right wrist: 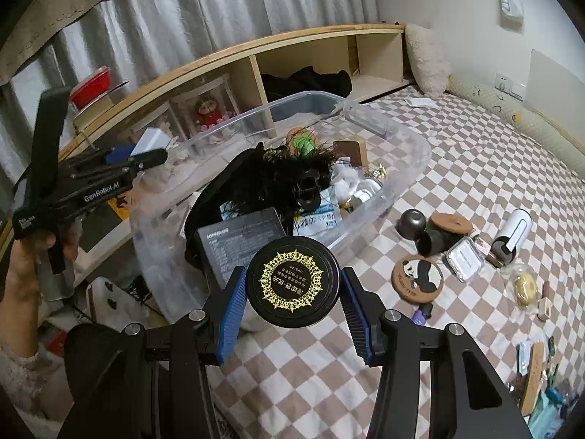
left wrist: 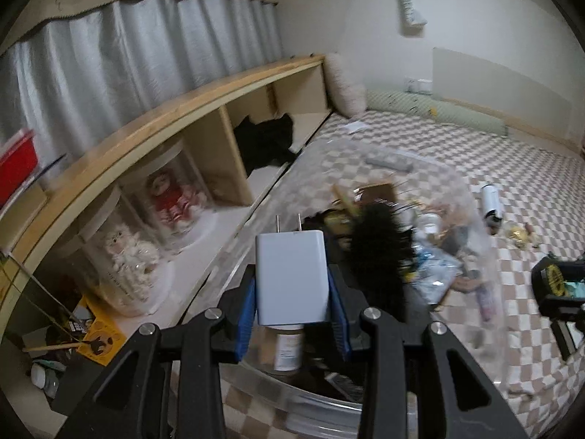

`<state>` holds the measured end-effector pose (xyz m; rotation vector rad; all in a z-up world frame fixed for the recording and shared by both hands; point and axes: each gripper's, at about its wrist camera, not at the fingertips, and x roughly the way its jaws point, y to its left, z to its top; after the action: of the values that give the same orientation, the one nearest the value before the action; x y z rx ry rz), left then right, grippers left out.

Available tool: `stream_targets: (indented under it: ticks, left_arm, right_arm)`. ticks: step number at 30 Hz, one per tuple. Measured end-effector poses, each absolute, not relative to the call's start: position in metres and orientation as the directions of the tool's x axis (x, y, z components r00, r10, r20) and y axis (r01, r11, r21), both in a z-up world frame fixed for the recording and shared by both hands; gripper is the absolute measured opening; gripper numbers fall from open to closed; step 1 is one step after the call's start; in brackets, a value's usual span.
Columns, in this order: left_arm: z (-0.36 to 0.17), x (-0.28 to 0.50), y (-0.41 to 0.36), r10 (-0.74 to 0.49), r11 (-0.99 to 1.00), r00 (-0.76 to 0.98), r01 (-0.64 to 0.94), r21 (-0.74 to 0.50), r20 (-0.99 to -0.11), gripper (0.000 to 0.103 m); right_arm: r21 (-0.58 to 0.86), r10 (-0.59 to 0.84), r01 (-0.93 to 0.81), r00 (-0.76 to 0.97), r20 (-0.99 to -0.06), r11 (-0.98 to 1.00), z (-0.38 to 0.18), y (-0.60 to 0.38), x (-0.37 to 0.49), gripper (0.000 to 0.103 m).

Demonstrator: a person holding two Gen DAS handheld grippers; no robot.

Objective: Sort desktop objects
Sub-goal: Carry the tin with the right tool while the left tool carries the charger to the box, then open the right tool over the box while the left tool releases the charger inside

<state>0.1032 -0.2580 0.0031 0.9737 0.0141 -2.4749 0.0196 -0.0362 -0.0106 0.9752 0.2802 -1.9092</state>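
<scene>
My left gripper (left wrist: 292, 285) is shut on a white plug charger (left wrist: 290, 278), prongs pointing away, held above the near rim of a clear plastic bin (left wrist: 471, 212). The bin holds a black feathered item (left wrist: 380, 245), packets and small things. In the right wrist view my right gripper (right wrist: 292, 292) is shut on a round black tin with a gold pattern (right wrist: 292, 285), just in front of the bin (right wrist: 409, 153). The left gripper (right wrist: 109, 172) with the charger (right wrist: 150, 141) shows at the left there, over the bin's left side.
The bin sits on a brown-checked cover (right wrist: 457, 139). On it to the right lie a panda coaster (right wrist: 418, 278), a cork coaster (right wrist: 449, 223), a dark knob (right wrist: 411, 223), a white cylinder (right wrist: 512, 237) and a clear small box (right wrist: 462, 258). A wooden shelf (left wrist: 204, 109) with dolls runs behind.
</scene>
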Motion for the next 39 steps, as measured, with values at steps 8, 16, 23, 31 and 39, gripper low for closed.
stream_targets:
  ticks: [8, 16, 23, 31, 39]
  left_arm:
    - [-0.029, 0.092, -0.284, -0.362, -0.894, -0.598, 0.439, 0.086, -0.715, 0.036]
    - [-0.045, 0.08, -0.284, -0.337, -0.906, -0.558, 0.411, 0.101, -0.758, 0.036]
    - [-0.05, 0.065, -0.281, -0.338, -0.927, -0.455, 0.312, 0.209, -0.824, 0.036]
    - [-0.054, 0.068, -0.28, -0.335, -0.932, -0.429, 0.284, 0.227, -0.839, 0.038]
    - [-0.042, 0.077, -0.28, -0.336, -0.931, -0.457, 0.296, 0.215, -0.824, 0.07]
  right_arm:
    - [0.205, -0.639, 0.821, -0.233, -0.733, -0.534, -0.011, -0.082, 0.001, 0.051]
    - [0.231, -0.578, 0.789, -0.183, -0.796, -0.569, -0.038, -0.124, -0.026, 0.051]
    - [0.193, -0.488, 0.796, -0.143, -0.861, -0.574, -0.048, -0.143, -0.032, 0.051]
    - [0.199, -0.449, 0.793, -0.104, -0.887, -0.576, -0.051, -0.153, -0.034, 0.051]
    - [0.154, -0.385, 0.787, -0.113, -0.916, -0.597, -0.058, -0.165, -0.031, 0.051]
